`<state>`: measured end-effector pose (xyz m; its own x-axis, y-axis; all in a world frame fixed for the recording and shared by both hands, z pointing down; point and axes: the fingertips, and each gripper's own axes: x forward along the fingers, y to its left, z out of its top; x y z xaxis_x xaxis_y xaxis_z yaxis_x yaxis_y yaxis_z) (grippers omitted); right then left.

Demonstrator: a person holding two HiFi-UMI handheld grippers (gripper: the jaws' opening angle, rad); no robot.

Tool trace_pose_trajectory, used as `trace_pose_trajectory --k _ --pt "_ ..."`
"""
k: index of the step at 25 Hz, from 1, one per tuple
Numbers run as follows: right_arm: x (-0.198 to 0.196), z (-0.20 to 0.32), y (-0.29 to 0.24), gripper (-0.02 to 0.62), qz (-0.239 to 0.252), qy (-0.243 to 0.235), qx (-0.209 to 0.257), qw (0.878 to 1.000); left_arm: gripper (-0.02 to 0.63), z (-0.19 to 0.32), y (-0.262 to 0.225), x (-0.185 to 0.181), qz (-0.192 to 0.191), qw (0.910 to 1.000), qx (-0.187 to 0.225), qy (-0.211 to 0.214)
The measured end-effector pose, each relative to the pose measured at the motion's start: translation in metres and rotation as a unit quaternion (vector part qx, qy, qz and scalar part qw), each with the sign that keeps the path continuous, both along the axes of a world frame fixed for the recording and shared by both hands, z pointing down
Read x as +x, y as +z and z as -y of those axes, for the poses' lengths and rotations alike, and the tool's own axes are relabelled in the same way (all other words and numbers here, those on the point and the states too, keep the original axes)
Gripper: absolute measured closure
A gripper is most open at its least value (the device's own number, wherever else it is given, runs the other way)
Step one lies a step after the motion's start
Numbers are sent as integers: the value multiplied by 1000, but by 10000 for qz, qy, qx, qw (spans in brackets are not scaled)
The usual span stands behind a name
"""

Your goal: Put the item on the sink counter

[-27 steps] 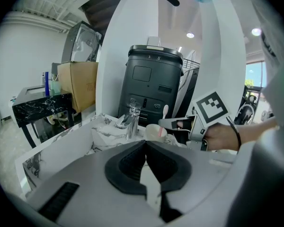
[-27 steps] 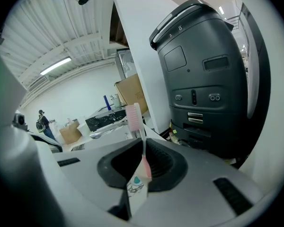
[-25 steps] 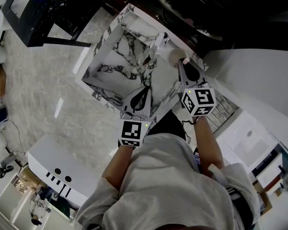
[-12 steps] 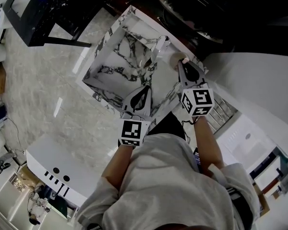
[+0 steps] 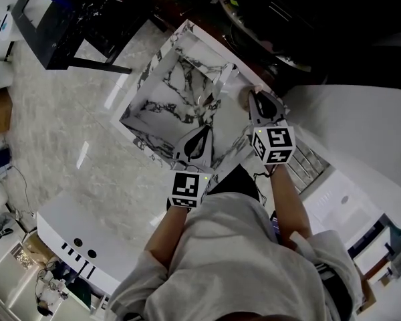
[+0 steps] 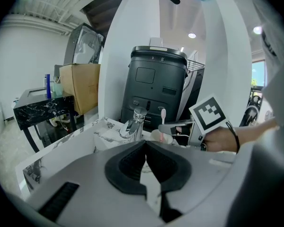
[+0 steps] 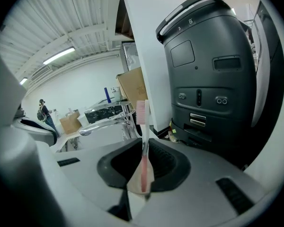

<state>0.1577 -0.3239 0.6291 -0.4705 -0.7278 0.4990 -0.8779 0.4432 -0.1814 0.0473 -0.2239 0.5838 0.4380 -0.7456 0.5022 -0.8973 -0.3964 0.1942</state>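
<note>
Pink plastic, slim and surely very light, the toothbrush (image 7: 142,117) stands upright in the right hand-held gripper (image 7: 144,150). The jaws are clamped on the lower part of its handle and the bristle head is uppermost. It hangs over the back right corner of the marble worktop (image 5: 144,146), near the faucet (image 5: 220,75) and just above a pale cup (image 6: 157,136). Whether its lower end reaches into that cup I cannot tell.

The left hand-held gripper (image 6: 144,143) hovers over the front of the basin, its jaws together with nothing between them.

The toothbrush should handle as a stiff thing with a little spring in the neck. Its smooth handle may swivel or slip between the pads if tilted quickly. The thick part of the handle looks like the right place to hold it, well away from the bristles. Because it is narrow and rounded, it may roll once laid flat. Lowering it lengthwise along the worktop's back edge, clear of the basin's drop, seems safest.
</note>
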Motion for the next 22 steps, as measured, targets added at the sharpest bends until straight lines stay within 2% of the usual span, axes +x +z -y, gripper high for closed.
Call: trace_pose_trajectory --k 8,11,22 --pt "1 -1 3 559 -236 31 -107 9997 597 -1 -9 3 -32 10000 46 39" --pt "3 -1 2 484 -167 137 -155 9996 597 1 -14 1 -30 9999 99 69" --pt "4 -9 -27 482 -87 395 94 9991 597 -2 -29 -7 -137 9993 298 149"
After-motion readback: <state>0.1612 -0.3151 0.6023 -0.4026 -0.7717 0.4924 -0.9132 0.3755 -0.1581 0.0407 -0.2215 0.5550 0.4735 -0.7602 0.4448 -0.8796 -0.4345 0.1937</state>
